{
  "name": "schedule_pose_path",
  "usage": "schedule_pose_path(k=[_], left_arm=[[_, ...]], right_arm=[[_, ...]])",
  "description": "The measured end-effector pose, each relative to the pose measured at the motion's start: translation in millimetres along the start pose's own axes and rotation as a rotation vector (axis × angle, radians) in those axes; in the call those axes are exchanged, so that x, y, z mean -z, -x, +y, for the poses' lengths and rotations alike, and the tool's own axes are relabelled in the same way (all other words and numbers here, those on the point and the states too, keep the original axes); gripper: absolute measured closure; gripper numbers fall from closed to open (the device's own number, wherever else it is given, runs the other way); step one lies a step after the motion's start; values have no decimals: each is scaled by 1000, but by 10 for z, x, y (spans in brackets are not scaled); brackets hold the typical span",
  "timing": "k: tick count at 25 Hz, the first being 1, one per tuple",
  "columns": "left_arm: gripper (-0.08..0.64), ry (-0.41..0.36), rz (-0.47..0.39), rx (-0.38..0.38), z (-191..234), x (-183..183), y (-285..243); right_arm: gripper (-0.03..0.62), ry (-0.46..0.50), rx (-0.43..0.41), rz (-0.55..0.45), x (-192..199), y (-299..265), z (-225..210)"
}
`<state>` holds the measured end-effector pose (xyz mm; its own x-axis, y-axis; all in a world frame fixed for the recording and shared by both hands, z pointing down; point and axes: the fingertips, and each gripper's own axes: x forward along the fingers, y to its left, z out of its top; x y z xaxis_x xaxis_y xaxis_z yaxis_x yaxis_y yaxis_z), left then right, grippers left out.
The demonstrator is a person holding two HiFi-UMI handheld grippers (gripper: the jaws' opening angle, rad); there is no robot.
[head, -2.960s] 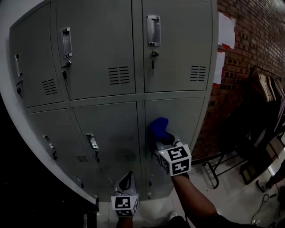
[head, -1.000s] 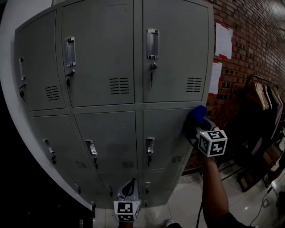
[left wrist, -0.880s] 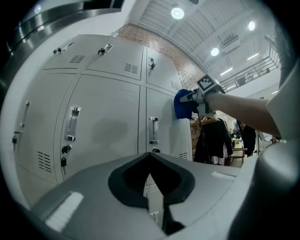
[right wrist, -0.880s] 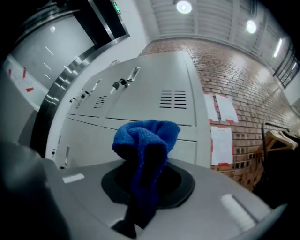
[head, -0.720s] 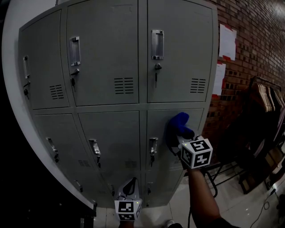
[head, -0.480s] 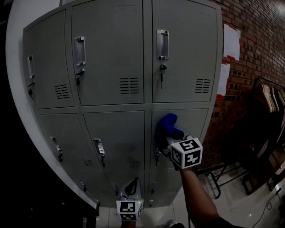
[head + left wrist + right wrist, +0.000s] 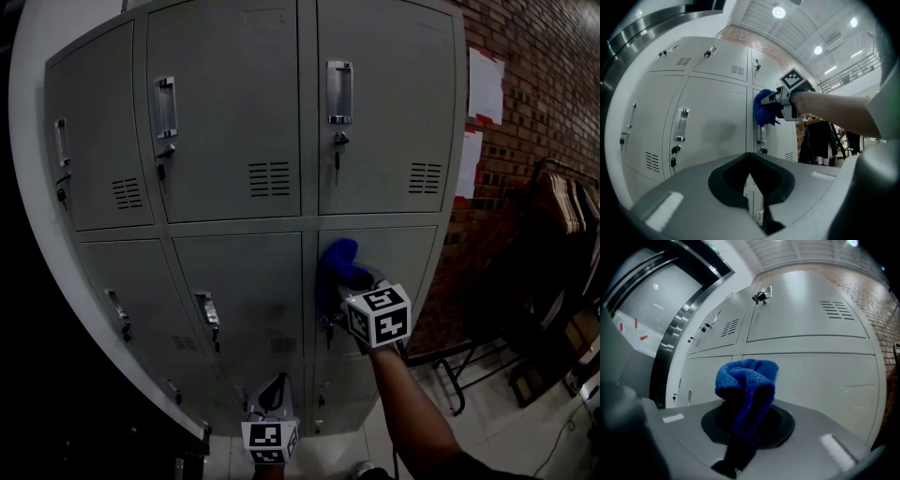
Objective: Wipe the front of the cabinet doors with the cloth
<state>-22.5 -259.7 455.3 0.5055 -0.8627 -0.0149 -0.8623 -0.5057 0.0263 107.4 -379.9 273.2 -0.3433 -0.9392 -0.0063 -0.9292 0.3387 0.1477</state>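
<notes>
The grey cabinet [image 7: 234,122] has several handled doors in rows. A bunched blue cloth [image 7: 335,266] presses against the upper left of the middle-row right door [image 7: 398,258], just above that door's handle. My right gripper [image 7: 352,286] is shut on the cloth [image 7: 747,378], which hides its fingertips in the right gripper view. My left gripper [image 7: 272,396] hangs low before the bottom doors, shut and holding nothing. From the left gripper view I see the left gripper [image 7: 751,161] closed, and above it the cloth [image 7: 762,107] on the door.
A brick wall [image 7: 539,112] with white papers [image 7: 486,89] stands right of the cabinet. A dark clothes rack with hangers [image 7: 562,202] stands on the pale tiled floor [image 7: 487,412]. Handles [image 7: 339,92] and keys jut from the doors.
Over the last second my right gripper has slid the cloth from the middle door's right edge across to its left side. The left gripper has stayed low.
</notes>
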Motion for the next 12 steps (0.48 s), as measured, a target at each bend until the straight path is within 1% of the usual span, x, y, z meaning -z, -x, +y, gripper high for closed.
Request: schedule_pose_path(k=[6, 12], left_arm=[[546, 3, 12, 24, -79, 45, -19], [546, 6, 6, 34, -98, 35, -50]], right_arm=[[535, 4, 35, 16, 68, 104, -204], [535, -5, 98, 28, 155, 347, -658]])
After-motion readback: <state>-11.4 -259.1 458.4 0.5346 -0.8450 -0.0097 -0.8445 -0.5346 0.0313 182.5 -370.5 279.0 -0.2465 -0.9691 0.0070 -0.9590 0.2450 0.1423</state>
